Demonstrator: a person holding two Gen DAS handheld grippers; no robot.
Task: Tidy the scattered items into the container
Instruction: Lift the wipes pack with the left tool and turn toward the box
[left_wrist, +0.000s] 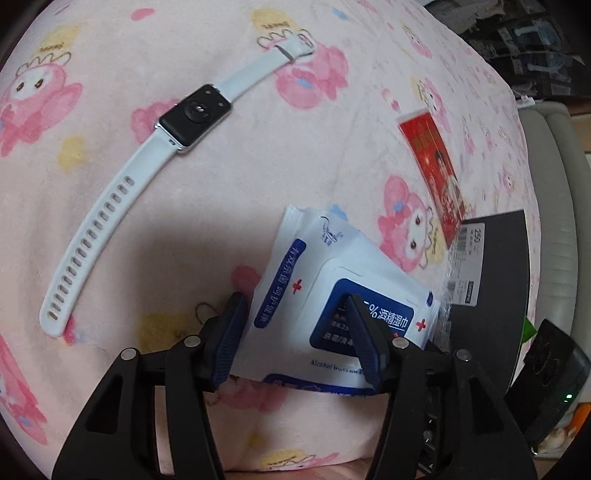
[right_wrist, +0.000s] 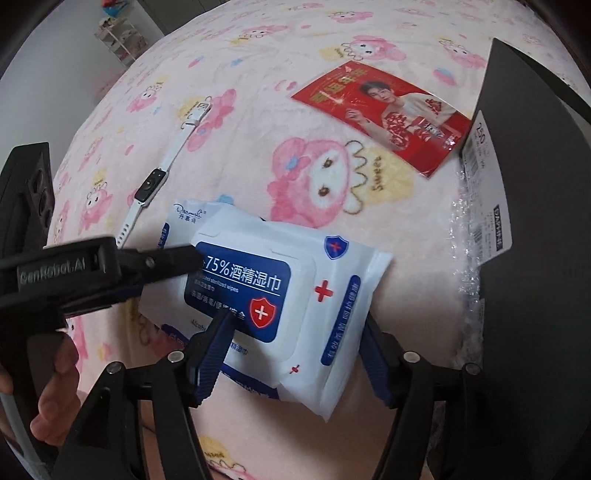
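Fingers of both grippers straddle the wipes pack (right_wrist: 273, 291): the right gripper (right_wrist: 295, 354) across its near end, the left gripper (left_wrist: 295, 339) from the side, both spread. Pack lies on the blanket (right_wrist: 258, 92) beside the black container (right_wrist: 535, 221), perhaps so that it can be lifted in.
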